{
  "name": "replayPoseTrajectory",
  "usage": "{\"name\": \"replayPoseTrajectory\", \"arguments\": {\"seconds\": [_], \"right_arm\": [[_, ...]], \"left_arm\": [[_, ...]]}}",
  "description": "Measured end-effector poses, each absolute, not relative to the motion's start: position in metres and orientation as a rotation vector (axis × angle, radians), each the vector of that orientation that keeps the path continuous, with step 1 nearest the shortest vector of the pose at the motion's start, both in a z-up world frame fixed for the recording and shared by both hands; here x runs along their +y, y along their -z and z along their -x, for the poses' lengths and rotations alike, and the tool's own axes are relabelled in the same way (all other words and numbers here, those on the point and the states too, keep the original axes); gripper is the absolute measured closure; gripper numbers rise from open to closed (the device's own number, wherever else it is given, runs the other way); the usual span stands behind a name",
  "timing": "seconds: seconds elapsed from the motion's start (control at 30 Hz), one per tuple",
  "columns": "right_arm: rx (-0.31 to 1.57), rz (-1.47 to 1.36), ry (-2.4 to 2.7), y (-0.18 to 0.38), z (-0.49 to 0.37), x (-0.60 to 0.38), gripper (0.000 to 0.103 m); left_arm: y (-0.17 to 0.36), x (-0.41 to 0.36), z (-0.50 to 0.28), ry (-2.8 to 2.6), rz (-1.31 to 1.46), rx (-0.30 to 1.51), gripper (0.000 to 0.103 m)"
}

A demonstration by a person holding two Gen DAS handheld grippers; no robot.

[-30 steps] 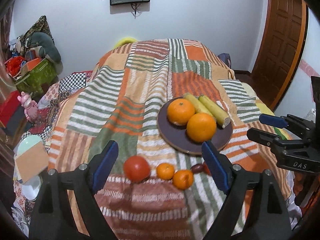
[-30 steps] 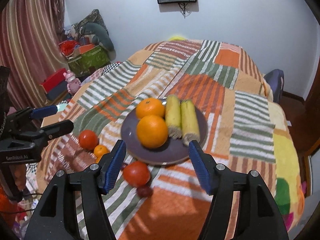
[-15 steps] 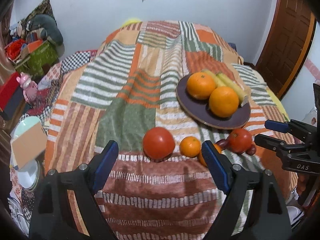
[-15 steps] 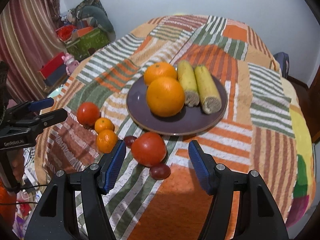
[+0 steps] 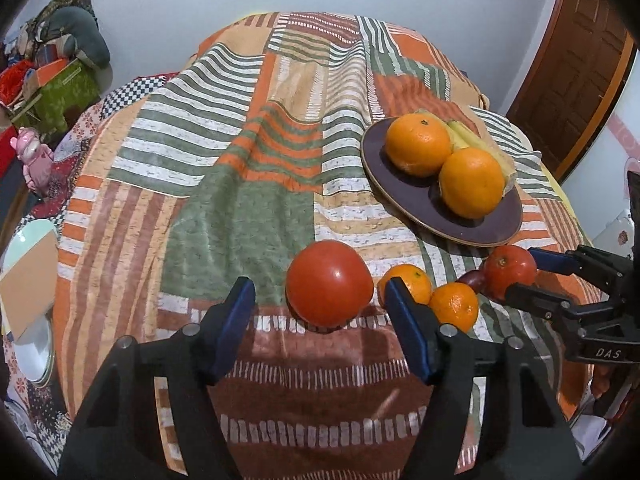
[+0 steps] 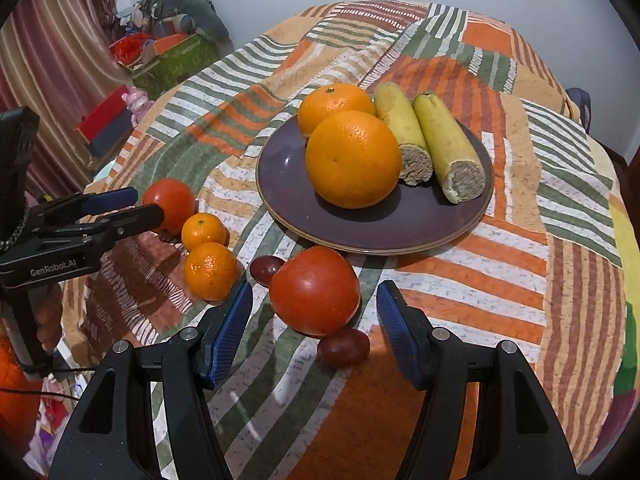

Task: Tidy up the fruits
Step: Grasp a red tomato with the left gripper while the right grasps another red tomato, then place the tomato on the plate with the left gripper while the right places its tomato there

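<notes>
Both tongs have sunk toward glossy round tomatoes: left tongs (image 5: 320, 312) closing, untouching; right tongs (image 6: 314, 312) parted.

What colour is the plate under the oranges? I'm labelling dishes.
Dark purple plate with a thin tan rim, clearest in the right wrist view.

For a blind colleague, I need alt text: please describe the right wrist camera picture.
The right gripper, jaws open, frames a red tomato lying on a striped patchwork blanket. Behind it, a dark plate holds two oranges and two cut bananas. At left, the left gripper, jaws closing, reaches another tomato beside two small oranges.
</notes>
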State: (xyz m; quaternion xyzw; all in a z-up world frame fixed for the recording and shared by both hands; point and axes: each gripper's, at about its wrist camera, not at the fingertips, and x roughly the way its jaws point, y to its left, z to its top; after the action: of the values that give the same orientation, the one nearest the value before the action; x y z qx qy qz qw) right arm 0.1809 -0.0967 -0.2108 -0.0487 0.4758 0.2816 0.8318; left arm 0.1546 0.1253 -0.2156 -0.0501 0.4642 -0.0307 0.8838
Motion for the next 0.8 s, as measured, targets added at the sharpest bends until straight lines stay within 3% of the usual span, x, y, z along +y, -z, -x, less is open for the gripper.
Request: {"name": "replayPoseTrajectory", "arguments": {"seconds": [0.17,0.27,0.8], "right_arm": [[1.031,0.099,-0.603,0.217,-0.184,-0.096,0.047],[1.044,0.093,-0.609,0.220,-0.186,-0.096,0.054],[0.970,0.068,-0.619,0.198,-0.183,-0.107,0.059]], "left_arm": [[0.223,0.124,-0.163,0.078,0.115,0.980,0.041],[0.227,0.123,-0.167,0.088,0.125,0.994,0.053],[0.201,0.118,-0.160,0.063,0.118,0.944,0.054]]}}
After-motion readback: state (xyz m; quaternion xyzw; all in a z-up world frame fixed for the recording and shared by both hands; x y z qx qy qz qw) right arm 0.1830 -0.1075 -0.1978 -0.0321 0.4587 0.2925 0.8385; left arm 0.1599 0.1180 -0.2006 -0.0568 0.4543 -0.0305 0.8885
